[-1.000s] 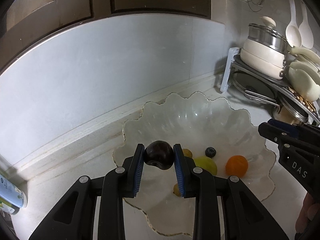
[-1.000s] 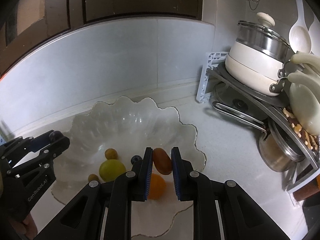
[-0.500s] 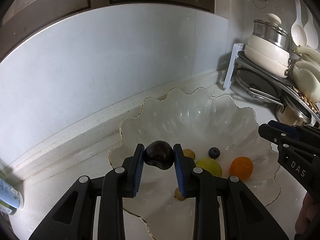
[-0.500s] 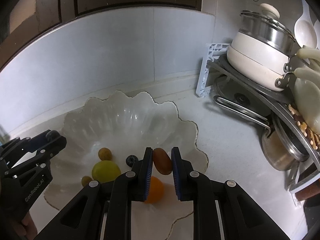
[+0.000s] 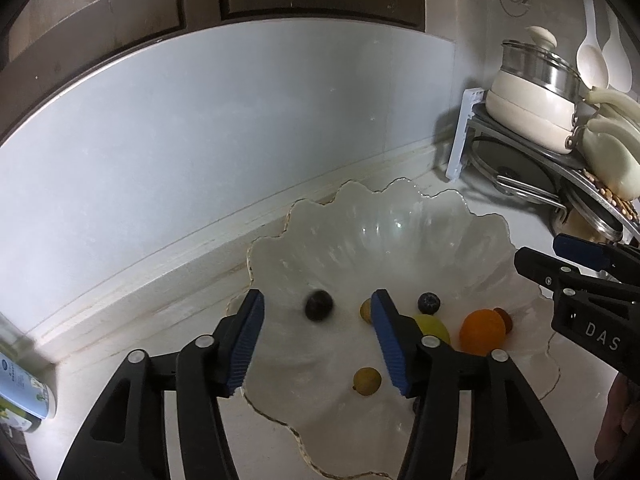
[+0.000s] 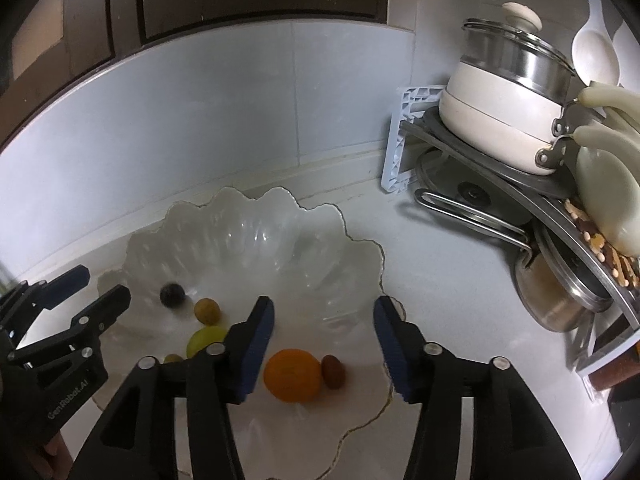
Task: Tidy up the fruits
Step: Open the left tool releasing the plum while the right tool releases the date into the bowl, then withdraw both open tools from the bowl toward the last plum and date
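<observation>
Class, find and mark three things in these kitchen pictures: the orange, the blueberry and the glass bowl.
orange [image 6: 292, 375]: right wrist view, middle of its peel.
blueberry [image 5: 429, 303]: left wrist view, centre of the berry.
glass bowl [image 5: 400, 240]: left wrist view, bare far inner wall.

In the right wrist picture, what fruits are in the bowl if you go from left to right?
Dark plum → brownish-yellow fruit → orange → small brown fruit. The green fruit and the tiny one sit partly behind a finger, so I skip them.
</observation>
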A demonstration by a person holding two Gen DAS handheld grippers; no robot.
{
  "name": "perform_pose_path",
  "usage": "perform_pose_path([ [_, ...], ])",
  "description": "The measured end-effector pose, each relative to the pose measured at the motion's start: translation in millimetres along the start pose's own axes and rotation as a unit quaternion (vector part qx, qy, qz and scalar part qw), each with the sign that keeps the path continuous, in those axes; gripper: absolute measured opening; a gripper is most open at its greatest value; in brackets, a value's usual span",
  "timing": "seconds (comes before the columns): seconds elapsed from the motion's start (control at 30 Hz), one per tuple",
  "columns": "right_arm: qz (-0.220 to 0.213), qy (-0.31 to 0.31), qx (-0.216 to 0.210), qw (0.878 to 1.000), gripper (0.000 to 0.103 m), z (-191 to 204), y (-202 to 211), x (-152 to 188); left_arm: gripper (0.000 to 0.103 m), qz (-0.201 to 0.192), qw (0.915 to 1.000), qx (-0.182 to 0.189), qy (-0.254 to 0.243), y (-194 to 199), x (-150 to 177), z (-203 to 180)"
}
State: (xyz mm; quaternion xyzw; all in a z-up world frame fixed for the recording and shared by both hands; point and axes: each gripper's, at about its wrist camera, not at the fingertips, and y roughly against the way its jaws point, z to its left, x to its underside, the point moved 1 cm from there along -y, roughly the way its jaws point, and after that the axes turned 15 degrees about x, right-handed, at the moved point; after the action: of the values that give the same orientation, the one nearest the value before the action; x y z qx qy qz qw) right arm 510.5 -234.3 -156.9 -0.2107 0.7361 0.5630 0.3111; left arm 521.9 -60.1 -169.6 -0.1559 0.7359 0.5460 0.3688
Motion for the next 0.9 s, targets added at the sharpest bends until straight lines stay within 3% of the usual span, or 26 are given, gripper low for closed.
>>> perform_pose_path([
  [0.73,-0.022,-0.005,0.013,1.000,0.059,-11,48,10,0.066,-0.024,0.9997,0.003,-0.007,42,7,-17],
  [0.9,-0.024,-0.009,0.019,0.999,0.059,-15,57,16,0.072,-0.028,0.9996,0.004,-0.005,51,11,-22],
])
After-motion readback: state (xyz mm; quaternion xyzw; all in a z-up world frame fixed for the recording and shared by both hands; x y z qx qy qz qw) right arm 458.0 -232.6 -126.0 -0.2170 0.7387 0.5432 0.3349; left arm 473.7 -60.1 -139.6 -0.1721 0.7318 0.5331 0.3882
